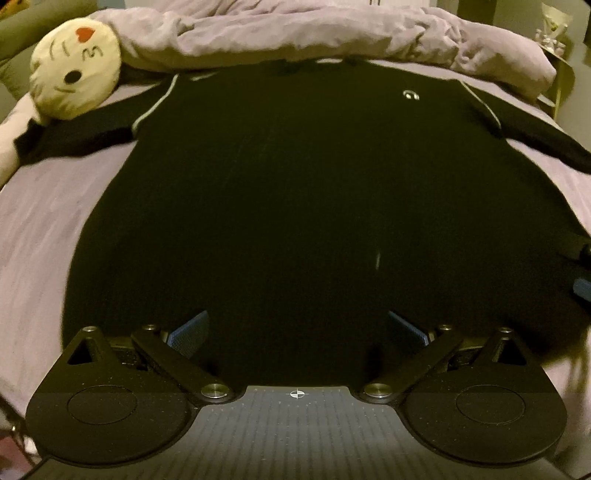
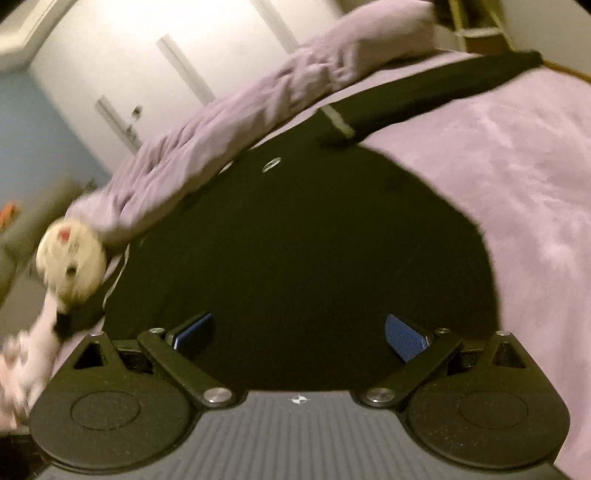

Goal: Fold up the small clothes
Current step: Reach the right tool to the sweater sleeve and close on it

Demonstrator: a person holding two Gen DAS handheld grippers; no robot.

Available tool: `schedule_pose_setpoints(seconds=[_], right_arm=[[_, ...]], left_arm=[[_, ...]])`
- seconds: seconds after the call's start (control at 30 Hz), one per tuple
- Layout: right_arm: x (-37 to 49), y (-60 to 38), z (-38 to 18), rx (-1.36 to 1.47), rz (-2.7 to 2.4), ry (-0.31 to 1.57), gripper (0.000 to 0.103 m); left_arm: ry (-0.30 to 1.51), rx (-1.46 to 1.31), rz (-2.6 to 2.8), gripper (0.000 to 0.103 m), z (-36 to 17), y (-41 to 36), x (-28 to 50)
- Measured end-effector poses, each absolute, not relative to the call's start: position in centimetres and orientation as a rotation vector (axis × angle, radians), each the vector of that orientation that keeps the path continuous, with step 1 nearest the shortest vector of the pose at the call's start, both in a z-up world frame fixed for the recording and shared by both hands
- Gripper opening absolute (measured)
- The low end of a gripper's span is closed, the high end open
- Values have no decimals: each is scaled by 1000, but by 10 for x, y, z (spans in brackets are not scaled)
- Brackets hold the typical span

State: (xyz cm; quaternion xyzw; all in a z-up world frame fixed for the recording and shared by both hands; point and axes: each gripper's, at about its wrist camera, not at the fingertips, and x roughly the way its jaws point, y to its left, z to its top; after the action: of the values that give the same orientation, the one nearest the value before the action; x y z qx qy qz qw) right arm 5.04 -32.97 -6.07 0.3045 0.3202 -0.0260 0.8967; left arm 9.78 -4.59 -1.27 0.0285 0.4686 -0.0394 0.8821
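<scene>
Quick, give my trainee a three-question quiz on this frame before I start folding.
1. True or false: the shirt lies spread flat, sleeves out.
2. What rests on one sleeve end? A) plush B) book C) shoe
3. Fill in: both the left gripper and right gripper are ____.

Key: 1 true; 2 A; 3 open, holding nothing.

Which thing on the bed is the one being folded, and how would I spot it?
Look at the bed with the lilac sheet. Spread flat across its middle lies a black long-sleeved shirt, sleeves out to both sides, in front of the rumpled lilac duvet. It is the only dark thing there, with a small pale logo on the chest; the cream plush face rests by one sleeve.
</scene>
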Motion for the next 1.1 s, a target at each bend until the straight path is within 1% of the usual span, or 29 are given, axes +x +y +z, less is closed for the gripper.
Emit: schedule_pose_setpoints(seconds=[0.1, 0.17, 0.27, 0.37, 0.4, 0.47, 0.53, 0.6, 0.63, 0.67, 0.7, 0.73, 0.77, 0.87, 0.97, 1.03, 1.1], right_arm=[[65, -357, -88, 731, -59, 678, 99], [64, -367, -102, 764, -10, 642, 99], [64, -359, -106, 633, 64, 643, 99], [74, -350, -94, 438, 176, 748, 99], [77, -356, -85, 436, 209, 762, 99], [84, -394, -66, 503, 219, 693, 99], [94, -444, -51, 580, 147, 586, 99], [114, -505, -46, 642, -11, 495, 98], [129, -541, -49, 680, -116, 471, 96], [140, -567, -54, 714, -196, 467, 83], [154, -598, -61, 756, -281, 476, 63], [167, -623, -68, 795, -368, 494, 55], [179, -650, -75, 840, -454, 503, 50], [202, -696, -87, 928, -570, 436, 44], [219, -720, -97, 1021, -602, 378, 42], [228, -730, -108, 1067, -617, 351, 37], [239, -735, -117, 1099, -630, 321, 21]], left_arm=[[970, 55, -84, 103, -15, -63, 129], [957, 56, -90, 103, -19, -73, 148], [924, 54, -81, 103, -26, -89, 179], [914, 40, -56, 103, -33, -106, 218], [909, 41, -54, 103, -35, -111, 230], [875, 57, -42, 103, -39, -120, 247], [844, 90, -10, 103, -47, -125, 260], [871, 104, 32, 103, -60, -127, 269], [876, 89, 36, 103, -66, -125, 272], [845, 65, 33, 103, -69, -122, 270], [808, 53, 32, 103, -70, -119, 266], [794, 55, 31, 103, -72, -119, 265], [778, 63, 26, 103, -73, -119, 263], [721, 57, 18, 103, -79, -117, 255], [706, 26, 10, 103, -81, -113, 255], [703, 2, 0, 103, -81, -111, 255], [700, -15, -7, 103, -82, -109, 254]])
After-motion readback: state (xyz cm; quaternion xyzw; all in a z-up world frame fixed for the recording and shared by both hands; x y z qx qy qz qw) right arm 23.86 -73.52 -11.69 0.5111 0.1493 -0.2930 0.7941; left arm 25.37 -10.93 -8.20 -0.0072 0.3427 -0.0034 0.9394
